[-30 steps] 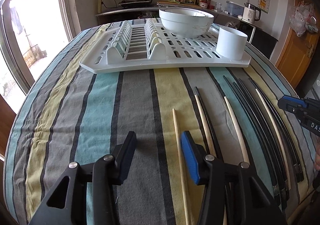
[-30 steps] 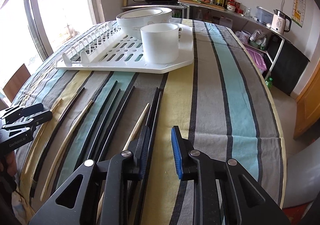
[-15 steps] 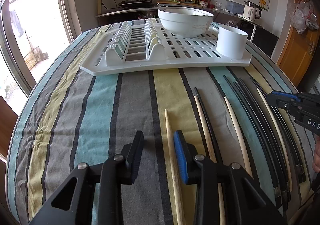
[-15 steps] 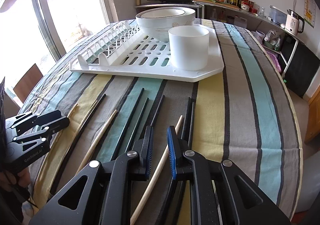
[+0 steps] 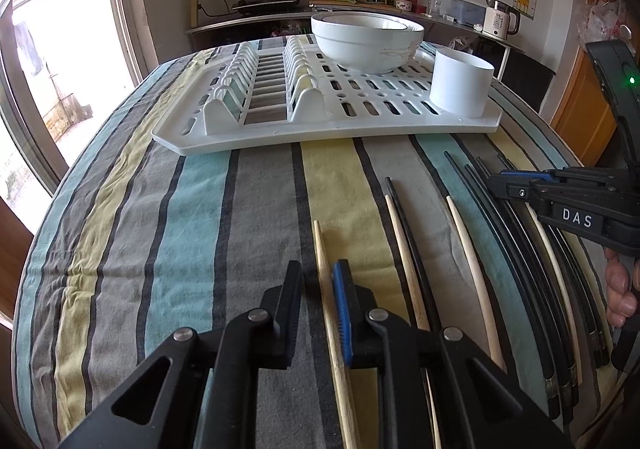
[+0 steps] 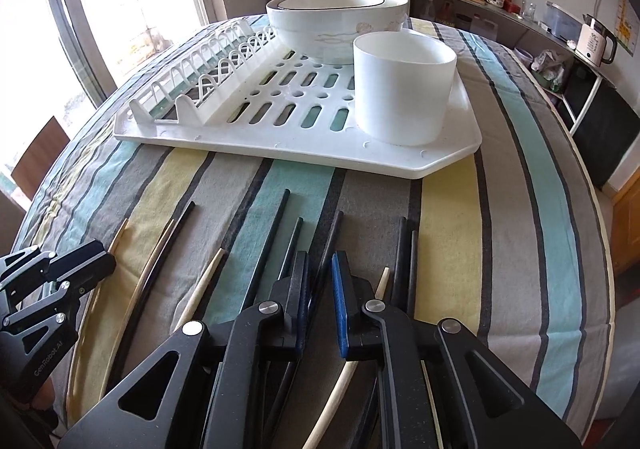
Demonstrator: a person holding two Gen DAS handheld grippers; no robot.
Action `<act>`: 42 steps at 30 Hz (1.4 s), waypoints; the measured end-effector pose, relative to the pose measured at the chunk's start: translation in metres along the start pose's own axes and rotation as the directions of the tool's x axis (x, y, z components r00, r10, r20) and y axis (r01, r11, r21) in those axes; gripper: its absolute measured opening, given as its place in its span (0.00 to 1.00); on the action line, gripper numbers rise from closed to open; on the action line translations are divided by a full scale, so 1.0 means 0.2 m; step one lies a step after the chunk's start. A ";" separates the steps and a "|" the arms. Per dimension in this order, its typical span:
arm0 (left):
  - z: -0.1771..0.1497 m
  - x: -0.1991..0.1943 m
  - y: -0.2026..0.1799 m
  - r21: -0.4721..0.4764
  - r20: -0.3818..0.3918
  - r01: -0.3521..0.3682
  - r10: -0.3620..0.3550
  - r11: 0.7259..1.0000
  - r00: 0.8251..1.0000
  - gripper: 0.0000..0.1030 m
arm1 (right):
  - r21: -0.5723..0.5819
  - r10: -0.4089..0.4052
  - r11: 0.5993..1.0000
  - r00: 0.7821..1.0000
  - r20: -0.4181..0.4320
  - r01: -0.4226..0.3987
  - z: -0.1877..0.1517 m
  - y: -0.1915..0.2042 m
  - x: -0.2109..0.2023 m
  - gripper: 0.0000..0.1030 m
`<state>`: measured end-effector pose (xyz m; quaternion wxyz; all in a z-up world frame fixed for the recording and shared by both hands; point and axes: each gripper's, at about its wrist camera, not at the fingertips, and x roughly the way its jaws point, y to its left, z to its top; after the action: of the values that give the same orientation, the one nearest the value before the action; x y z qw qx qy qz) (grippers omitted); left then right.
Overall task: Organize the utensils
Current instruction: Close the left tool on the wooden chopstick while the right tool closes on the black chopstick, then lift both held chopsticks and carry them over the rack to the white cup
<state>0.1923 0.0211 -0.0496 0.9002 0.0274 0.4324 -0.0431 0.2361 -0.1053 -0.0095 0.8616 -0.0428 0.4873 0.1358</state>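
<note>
Several wooden and black chopsticks lie side by side on the striped tablecloth. My left gripper (image 5: 318, 281) is low over the leftmost wooden chopstick (image 5: 325, 289), which runs between its narrowly parted jaws. My right gripper (image 6: 320, 269) is nearly closed around a black chopstick (image 6: 330, 237), with a small gap still showing. A white cylindrical cup (image 6: 404, 87) stands on the right corner of the white dish rack (image 6: 304, 137); it also shows in the left wrist view (image 5: 460, 83).
A large white bowl (image 5: 366, 41) sits at the back of the rack (image 5: 360, 121). The right gripper appears in the left wrist view (image 5: 496, 183), the left gripper in the right wrist view (image 6: 36, 255). Table edges curve off both sides. A kitchen counter stands behind.
Both grippers have narrowed their jaws. The left gripper has shifted right onto the wooden chopstick. The right gripper has shifted left over a black chopstick.
</note>
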 end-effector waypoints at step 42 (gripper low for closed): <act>0.19 -0.67 0.01 0.028 0.267 0.148 -0.150 0.989 0.952 0.06 | 0.007 0.110 0.992 0.891 0.441 -0.126 0.03 -0.01 -0.96 0.04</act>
<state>0.1384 0.0276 0.0785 0.9446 -0.0081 0.3069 -0.1160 0.1477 -0.1420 0.1561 0.9401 0.0340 0.2842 0.1854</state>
